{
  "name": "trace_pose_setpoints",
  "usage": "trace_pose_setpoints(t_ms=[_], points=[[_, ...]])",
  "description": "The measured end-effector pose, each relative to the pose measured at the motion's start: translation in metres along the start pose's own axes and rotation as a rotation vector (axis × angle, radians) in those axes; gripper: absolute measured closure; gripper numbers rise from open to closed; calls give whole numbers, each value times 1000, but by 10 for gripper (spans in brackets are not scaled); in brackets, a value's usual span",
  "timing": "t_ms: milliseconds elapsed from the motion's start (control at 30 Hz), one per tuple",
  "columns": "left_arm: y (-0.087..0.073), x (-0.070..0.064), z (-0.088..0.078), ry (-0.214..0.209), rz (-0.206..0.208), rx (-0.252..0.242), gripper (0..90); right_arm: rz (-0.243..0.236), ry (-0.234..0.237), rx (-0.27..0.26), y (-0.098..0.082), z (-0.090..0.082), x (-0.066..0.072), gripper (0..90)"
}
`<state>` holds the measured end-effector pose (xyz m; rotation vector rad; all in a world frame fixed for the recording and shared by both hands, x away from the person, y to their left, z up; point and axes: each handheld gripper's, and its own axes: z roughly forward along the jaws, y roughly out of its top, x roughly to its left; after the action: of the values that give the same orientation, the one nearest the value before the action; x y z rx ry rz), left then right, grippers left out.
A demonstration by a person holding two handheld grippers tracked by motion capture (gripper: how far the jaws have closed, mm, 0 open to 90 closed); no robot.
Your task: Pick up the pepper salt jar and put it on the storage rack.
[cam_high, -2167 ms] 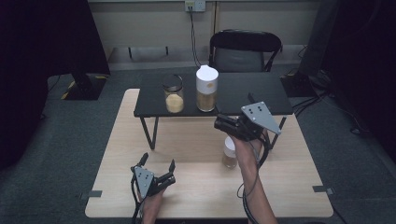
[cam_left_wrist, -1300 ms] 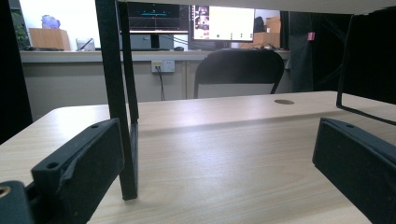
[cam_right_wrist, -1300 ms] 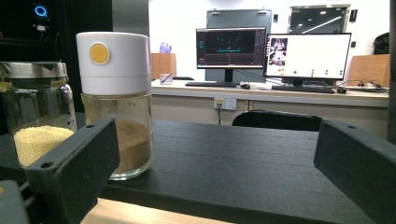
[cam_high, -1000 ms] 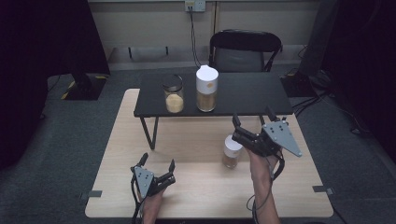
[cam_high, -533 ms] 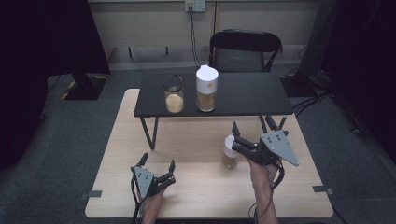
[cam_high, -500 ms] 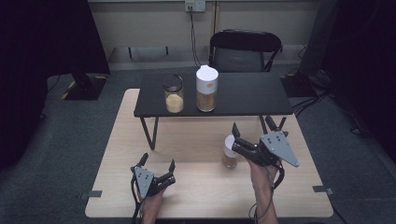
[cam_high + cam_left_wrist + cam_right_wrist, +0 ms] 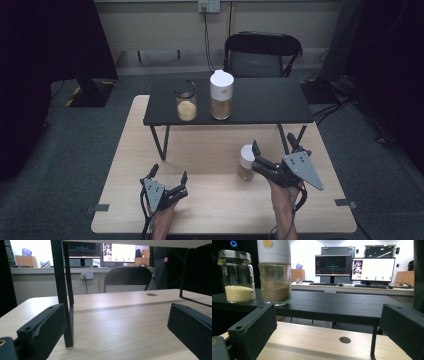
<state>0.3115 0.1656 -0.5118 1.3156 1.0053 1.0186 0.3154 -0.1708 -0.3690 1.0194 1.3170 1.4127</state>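
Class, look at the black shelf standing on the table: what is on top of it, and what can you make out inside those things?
On the shelf stand two jars. The dark-lidded jar holds pale grains; the white-capped jar holds brown powder. The cap hides that jar's upper part.

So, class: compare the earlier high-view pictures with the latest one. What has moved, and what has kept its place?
The right tool has dropped from beside the black shelf towards the wooden table, beside the small white-capped jar. Its jaws have just been opening and stand wide with nothing between them. The left tool, the small jar and both jars on the shelf kept their places.
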Motion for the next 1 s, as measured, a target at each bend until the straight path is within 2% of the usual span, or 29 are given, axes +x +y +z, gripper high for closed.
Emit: trace_pose_setpoints(t_ms=[467, 1000], points=[[0, 0, 0, 1, 1, -1, 15, 28, -9, 18, -25, -13, -3, 0], [0, 0, 0, 2, 1, -3, 15, 20, -2, 4, -46, -29, -3, 0]])
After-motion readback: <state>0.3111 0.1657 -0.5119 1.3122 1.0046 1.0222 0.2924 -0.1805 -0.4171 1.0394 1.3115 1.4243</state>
